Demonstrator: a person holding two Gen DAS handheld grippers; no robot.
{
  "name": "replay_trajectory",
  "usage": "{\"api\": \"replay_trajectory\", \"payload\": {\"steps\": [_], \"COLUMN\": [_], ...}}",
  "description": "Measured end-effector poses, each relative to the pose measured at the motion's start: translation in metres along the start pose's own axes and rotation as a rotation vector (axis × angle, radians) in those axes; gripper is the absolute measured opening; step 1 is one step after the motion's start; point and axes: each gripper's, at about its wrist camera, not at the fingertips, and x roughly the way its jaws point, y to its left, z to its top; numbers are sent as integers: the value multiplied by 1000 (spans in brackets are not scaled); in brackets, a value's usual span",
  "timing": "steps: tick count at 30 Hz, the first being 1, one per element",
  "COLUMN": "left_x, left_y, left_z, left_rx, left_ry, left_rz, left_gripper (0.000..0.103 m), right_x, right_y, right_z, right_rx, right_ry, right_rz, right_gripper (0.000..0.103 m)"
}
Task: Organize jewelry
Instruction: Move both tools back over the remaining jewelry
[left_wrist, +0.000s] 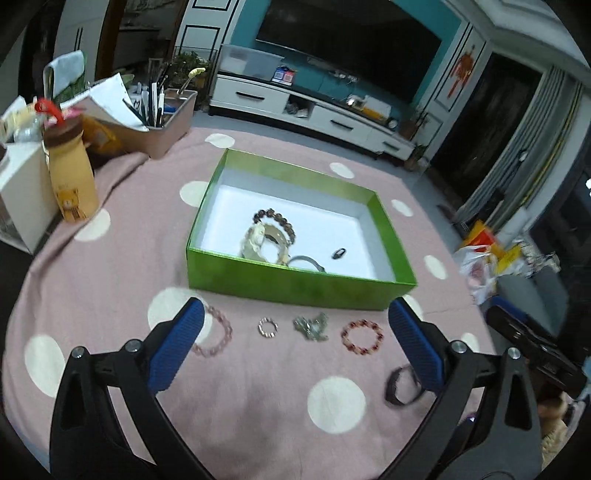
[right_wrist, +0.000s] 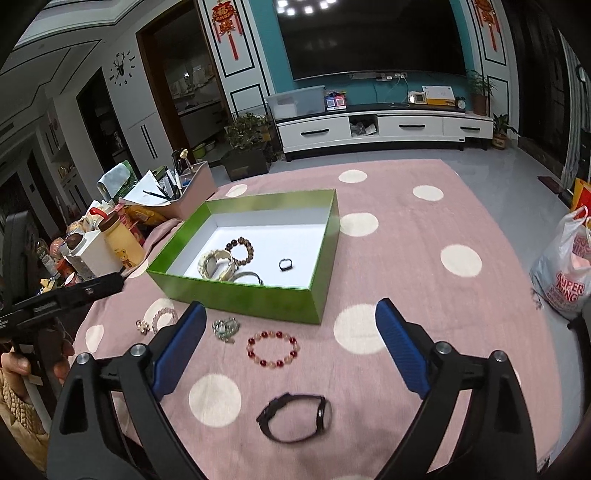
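Observation:
A green box (left_wrist: 295, 286) (right_wrist: 236, 299) with a white inside holds a brown bead bracelet (left_wrist: 275, 221), cream bangles (right_wrist: 216, 264), a grey bangle and a small black ring (right_wrist: 285, 263). On the pink dotted cloth in front lie a pink bead bracelet (left_wrist: 216, 336), a small silver ring (left_wrist: 267, 327), a silver-green chain (left_wrist: 312, 326) (right_wrist: 225, 328), a red bead bracelet (left_wrist: 362, 336) (right_wrist: 273, 349) and a black wristband (right_wrist: 295, 417) (left_wrist: 400, 387). My left gripper (left_wrist: 295, 332) and right gripper (right_wrist: 290, 332) are open and empty above the cloth.
A yellow bottle (left_wrist: 72, 177), a white carton (left_wrist: 22, 192) and a pink bin with pens (left_wrist: 162, 122) stand at the table's left. A plastic bag (right_wrist: 565, 269) sits off the right edge. A TV cabinet (right_wrist: 384, 129) stands beyond the table.

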Motion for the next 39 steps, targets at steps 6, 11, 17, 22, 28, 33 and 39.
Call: {"api": "replay_trajectory", "payload": {"steps": [6,11,17,22,28,33,39], "left_x": [-30,-19,-4,5,12,22,37], "left_y": [13,10,39,58,70,78,80], "left_z": [-12,-29,-62,-72,-73,-74,-64], "left_rx": [25,147,27,-12,-10,-15,15], "left_ry": [-54,29,17,45,45,71,87], "left_rz": [-64,142,252,294,309,321,329], "left_gripper": [101,101,101,100,87,70,59], "right_x": [-14,-12,-1,12,32,45,61], "right_y": [-2,1,10,17,23,21,16], "right_z": [-9,-26,-47,-57,-64,-60,-53], "right_rx": [-10,-21,-69,-104,-123,-117,-88], "right_ry": [-5,18,71,102,133,142,157], "right_rz": [2,-1,28,28,32,31,41], "right_gripper": [93,93,93,93,93,90,80]}}
